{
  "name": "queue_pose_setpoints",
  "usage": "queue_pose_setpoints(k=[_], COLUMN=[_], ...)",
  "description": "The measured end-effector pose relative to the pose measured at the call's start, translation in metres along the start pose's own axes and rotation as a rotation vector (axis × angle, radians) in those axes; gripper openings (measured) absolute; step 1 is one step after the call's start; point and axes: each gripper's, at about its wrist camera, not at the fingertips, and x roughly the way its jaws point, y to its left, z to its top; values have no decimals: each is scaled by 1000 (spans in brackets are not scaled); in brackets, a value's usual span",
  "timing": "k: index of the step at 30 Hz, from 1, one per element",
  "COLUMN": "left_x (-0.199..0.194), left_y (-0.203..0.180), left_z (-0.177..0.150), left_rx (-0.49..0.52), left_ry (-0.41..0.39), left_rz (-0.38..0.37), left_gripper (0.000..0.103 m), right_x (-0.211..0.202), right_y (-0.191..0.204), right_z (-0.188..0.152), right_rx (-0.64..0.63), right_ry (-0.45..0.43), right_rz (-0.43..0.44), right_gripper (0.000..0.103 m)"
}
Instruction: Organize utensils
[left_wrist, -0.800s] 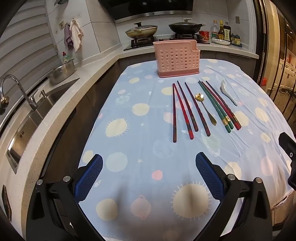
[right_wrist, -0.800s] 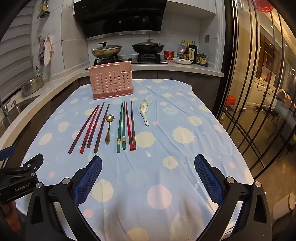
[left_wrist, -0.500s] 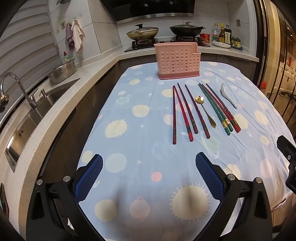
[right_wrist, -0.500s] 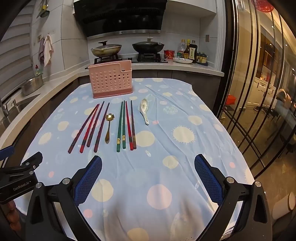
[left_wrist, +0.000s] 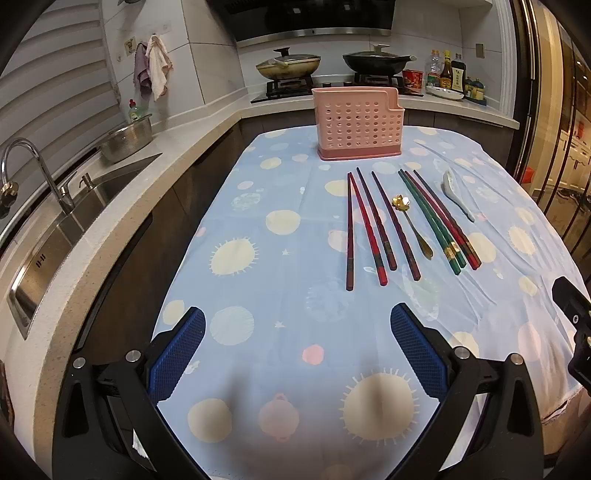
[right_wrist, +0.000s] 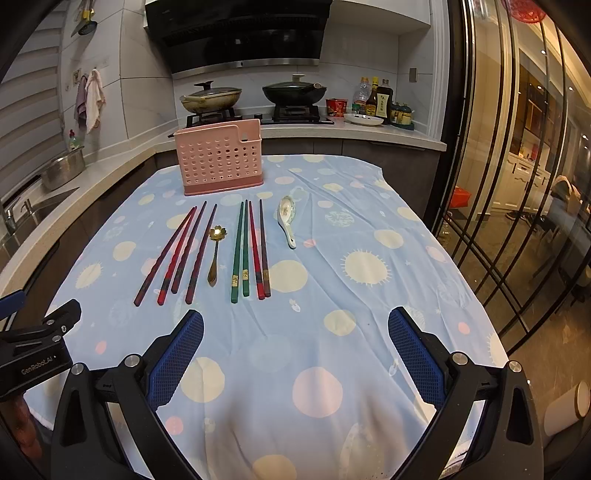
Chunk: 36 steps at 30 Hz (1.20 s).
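Both my grippers, left gripper (left_wrist: 297, 350) and right gripper (right_wrist: 295, 350), hang wide apart and empty. Straight ahead of my right one, chopsticks (right_wrist: 245, 251) and spoons (right_wrist: 216, 254) lie lengthwise, pointing away toward the pink holder (right_wrist: 219, 162) beyond.

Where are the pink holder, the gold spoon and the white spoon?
pink holder (right_wrist: 220, 162), right wrist view, on its perforated front wall.
gold spoon (right_wrist: 214, 264), right wrist view, on its handle.
white spoon (left_wrist: 451, 184), left wrist view, on its bowl.
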Motion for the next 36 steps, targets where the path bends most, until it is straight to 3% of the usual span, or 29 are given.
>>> queue_pose_setpoints(k=[11,22,36], left_x=[0,4,8], left_y=[2,1,-1], left_z=[2,4,4], left_rx=[-22,-4,13], left_ry=[-44,-47,-26], left_rz=[-24,18,8], left_gripper=[96,96,96], right_x=[6,8,10], right_y=[-6,-5,-4], right_z=[-4,0,0], right_rx=[1,0,0], right_ry=[3,5,9], right_rz=[-1,-3,-5], right_gripper=[96,96,96])
